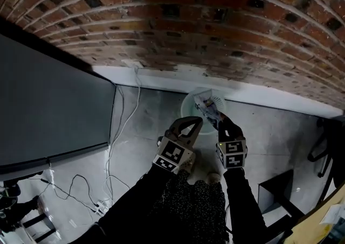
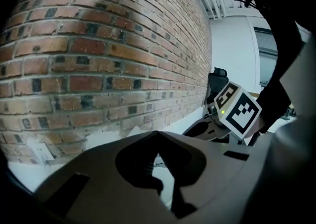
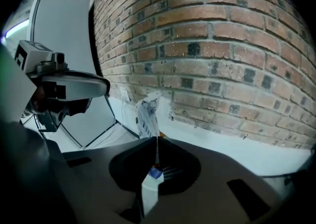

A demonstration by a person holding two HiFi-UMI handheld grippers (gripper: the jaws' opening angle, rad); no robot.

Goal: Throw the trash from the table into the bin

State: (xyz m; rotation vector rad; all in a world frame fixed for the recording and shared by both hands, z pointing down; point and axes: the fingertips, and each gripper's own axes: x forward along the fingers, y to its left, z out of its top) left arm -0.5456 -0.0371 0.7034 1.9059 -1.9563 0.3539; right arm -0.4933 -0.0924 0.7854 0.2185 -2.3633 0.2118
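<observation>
the right claw [image 3: 156,139] is clenched on a crinkled wrapper [image 3: 147,114], poised above the pale bin [image 1: 190,99] at centre frame by the brick wall [image 1: 215,16], likely so it drops straight in. the left claw [image 2: 157,133] sits alongside, pinched closed and empty.

Your right gripper [image 3: 157,140] pinches a crumpled printed wrapper [image 3: 147,115] at the frame's centre, with the brick wall [image 3: 222,45] behind it and your left gripper [image 3: 66,85] at the left edge.
</observation>
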